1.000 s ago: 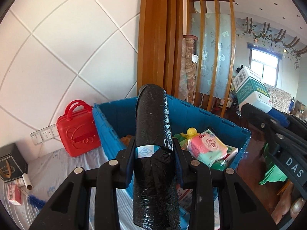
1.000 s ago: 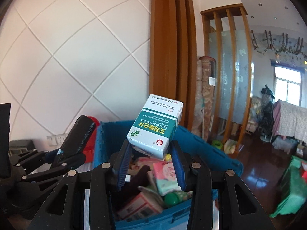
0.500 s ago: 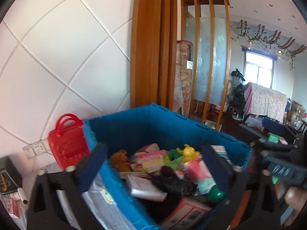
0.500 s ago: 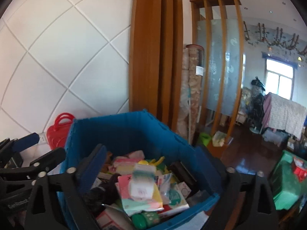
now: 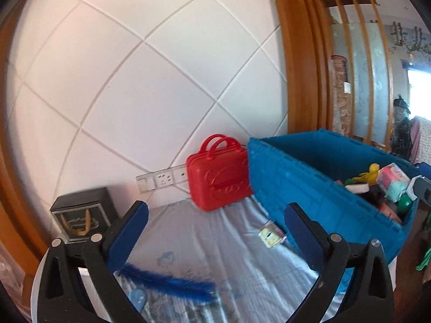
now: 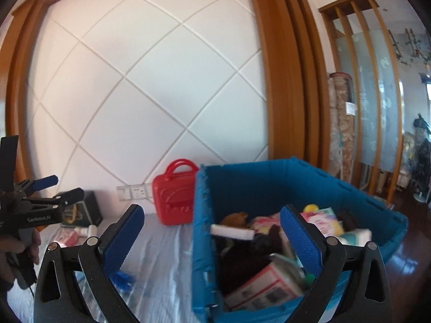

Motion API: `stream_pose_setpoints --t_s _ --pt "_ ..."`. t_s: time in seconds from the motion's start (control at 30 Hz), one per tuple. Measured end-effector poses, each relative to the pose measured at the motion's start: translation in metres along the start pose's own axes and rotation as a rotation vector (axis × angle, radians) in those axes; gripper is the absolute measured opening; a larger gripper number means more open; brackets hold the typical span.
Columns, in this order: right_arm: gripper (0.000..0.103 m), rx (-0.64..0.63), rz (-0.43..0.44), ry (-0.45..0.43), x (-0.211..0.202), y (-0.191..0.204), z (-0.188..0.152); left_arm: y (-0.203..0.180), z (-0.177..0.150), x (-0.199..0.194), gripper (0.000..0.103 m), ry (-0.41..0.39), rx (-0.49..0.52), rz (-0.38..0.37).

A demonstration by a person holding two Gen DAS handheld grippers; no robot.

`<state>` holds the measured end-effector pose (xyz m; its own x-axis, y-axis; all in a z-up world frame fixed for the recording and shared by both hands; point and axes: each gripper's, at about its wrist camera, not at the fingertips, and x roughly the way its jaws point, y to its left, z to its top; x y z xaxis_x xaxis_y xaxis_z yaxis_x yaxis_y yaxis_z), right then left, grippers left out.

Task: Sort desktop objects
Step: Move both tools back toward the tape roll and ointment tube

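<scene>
My left gripper is open and empty over the pale tablecloth. Below it lies a blue feather, and a small packet rests near the crate's foot. The blue crate stands to its right, filled with several packs and toys. My right gripper is open and empty too, straddling the near left wall of the blue crate. Inside lie a white box, a pink-and-white carton and a dark bundle. The left gripper shows at the far left, held by a hand.
A red toy suitcase leans on the white wall beside the crate. A black box stands at the back left, with wall sockets between them. A wooden frame rises behind the crate. The floor drops away to the right.
Both grippers opened wide. The black roll left the left one and the green-and-white carton left the right one. Both views swung left from over the crate, the left one out over the tablecloth.
</scene>
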<state>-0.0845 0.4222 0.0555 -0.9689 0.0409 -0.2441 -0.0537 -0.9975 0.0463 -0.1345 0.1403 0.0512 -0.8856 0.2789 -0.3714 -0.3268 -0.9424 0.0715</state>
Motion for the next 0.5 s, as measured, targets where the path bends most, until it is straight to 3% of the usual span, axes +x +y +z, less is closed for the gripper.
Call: stream_pose_setpoints --t_s 0.27,0.4,0.5 --pt "0.102 -0.081 0.142 0.093 -0.016 0.081 -0.101 0.071 -0.095 -0.017 0.102 0.085 -0.033 0.062" --pt "0.102 -0.092 0.132 0.154 -0.047 0.108 -0.165 0.102 -0.143 -0.029 0.102 0.093 -0.064 0.044" --pt "0.102 -0.032 0.097 0.275 -0.064 0.118 -0.213 0.120 -0.177 -0.041 0.102 0.107 -0.037 0.040"
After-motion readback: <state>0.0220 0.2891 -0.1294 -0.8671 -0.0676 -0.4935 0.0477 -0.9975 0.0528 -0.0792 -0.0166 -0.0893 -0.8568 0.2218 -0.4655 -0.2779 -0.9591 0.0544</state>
